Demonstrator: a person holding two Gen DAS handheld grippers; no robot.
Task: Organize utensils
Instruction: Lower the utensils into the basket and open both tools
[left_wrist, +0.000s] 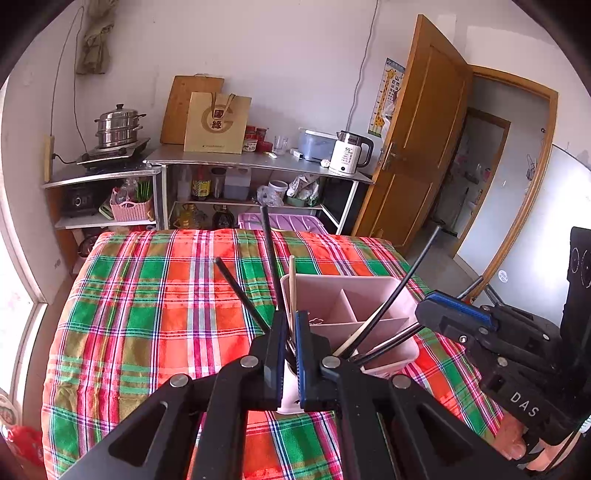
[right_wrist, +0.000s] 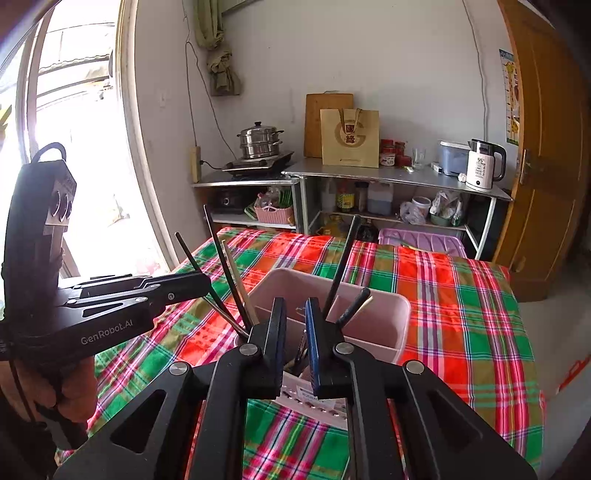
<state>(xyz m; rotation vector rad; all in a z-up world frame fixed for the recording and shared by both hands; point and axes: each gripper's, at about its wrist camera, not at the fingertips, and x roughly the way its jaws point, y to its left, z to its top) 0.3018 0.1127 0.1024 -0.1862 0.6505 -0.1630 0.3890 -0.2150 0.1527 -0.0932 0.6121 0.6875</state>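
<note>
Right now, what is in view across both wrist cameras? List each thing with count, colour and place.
utensil holder: one, pink, divided, on the table
chopsticks: several, black plus pale wooden, standing in the holder and beside it
tablecloth: one, red-green plaid, covering the table
kettle: one, white, on the metal shelf
steamer pot: one, steel, on the stove
paper bag: one, tan, on the shelf
left gripper: black, fingers nearly closed
right gripper: black, fingers nearly closed

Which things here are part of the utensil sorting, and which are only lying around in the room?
Part of the job: pink divided holder, black chopsticks, pale chopstick, both grippers.

Only lying around: kettle, steamer pot, paper bag, plaid tablecloth.
</note>
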